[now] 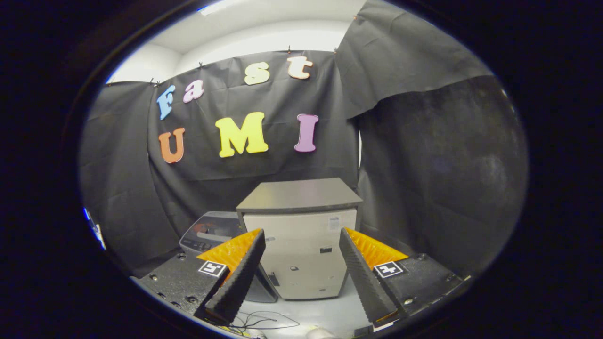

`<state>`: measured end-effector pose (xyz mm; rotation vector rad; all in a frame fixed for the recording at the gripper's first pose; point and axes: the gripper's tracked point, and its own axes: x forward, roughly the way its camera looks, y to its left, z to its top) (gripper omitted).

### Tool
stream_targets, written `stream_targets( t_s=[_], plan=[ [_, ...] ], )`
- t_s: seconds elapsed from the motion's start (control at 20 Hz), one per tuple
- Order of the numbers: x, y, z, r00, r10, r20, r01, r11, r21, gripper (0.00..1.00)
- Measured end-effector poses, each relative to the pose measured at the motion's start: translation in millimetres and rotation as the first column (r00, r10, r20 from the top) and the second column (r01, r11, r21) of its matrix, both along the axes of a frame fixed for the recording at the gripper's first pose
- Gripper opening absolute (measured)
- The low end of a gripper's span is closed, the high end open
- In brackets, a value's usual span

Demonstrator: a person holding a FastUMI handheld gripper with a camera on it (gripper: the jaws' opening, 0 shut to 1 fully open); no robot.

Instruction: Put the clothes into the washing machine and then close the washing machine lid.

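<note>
My gripper point(301, 231) is open, and nothing sits between its fingers. Ahead, framed by the two fingers, stands a beige cabinet point(301, 254) with a flat grey top. To its left, partly hidden behind the left finger point(238, 278), is the grey top of the washing machine point(212, 233), with a control panel along its near edge. A small reddish patch shows on the machine's top; I cannot tell whether it is clothing or whether the lid is up or down.
Black cloth walls close the booth behind and on both sides of the cabinet. A thin dark cable point(264, 322) lies on the white floor just below the fingers. A pale rounded object point(320, 333) peeks in beneath them.
</note>
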<state>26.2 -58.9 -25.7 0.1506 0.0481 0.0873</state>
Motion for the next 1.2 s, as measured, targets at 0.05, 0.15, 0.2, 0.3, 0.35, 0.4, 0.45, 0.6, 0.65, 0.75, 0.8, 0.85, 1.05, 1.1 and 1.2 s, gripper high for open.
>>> stream_targets(
  t_s=[0.05, 0.15, 0.2, 0.3, 0.35, 0.4, 0.45, 0.6, 0.65, 0.75, 0.8, 0.85, 1.05, 1.1, 1.2],
  plan=[
    [-5.7, -3.4, -6.3, 1.000, 0.004, -0.002, -0.004, 1.000, -0.008, 0.99],
    [-14.8, -11.7, -16.8, 1.000, 0.001, -0.008, -0.001, 0.999, -0.038, 0.99],
    [-20.6, -15.1, -19.4, 1.000, -0.002, -0.011, 0.002, 0.999, -0.053, 0.99],
    [-27.2, -21.7, -21.2, 1.000, -0.009, -0.008, 0.009, 0.998, -0.067, 0.99],
    [-29.4, -23.2, -18.5, 1.000, -0.012, -0.008, 0.011, 0.998, -0.060, 0.99],
    [-32.9, -23.4, -15.4, 1.000, -0.007, -0.005, 0.007, 0.999, -0.049, 0.99],
    [-35.2, -22.8, -11.6, 1.000, -0.003, 0.003, 0.003, 0.999, -0.041, 0.99],
    [-33.3, -23.4, -2.8, 1.000, -0.003, 0.025, 0.004, 1.000, -0.029, 0.99],
    [-32.0, -24.1, -1.9, 1.000, -0.003, 0.026, 0.003, 1.000, -0.027, 0.99],
    [-31.8, -23.9, -1.8, 1.000, 0.001, 0.026, 0.000, 0.999, -0.034, 0.99],
    [-32.8, -24.8, -1.7, 1.000, 0.004, 0.024, -0.003, 0.999, -0.034, 0.99],
    [-34.1, -25.5, -1.9, 1.000, 0.007, 0.021, -0.006, 0.999, -0.035, 0.99],
    [-36.9, -24.7, 0.7, 1.000, 0.013, 0.027, -0.012, 0.999, -0.037, 0.99],
    [-37.9, -22.3, 1.5, 0.999, 0.016, 0.027, -0.015, 0.999, -0.036, 0.99],
    [-38.5, -20.9, 0.6, 0.999, 0.020, 0.030, -0.019, 0.999, -0.041, 0.99]
  ],
)
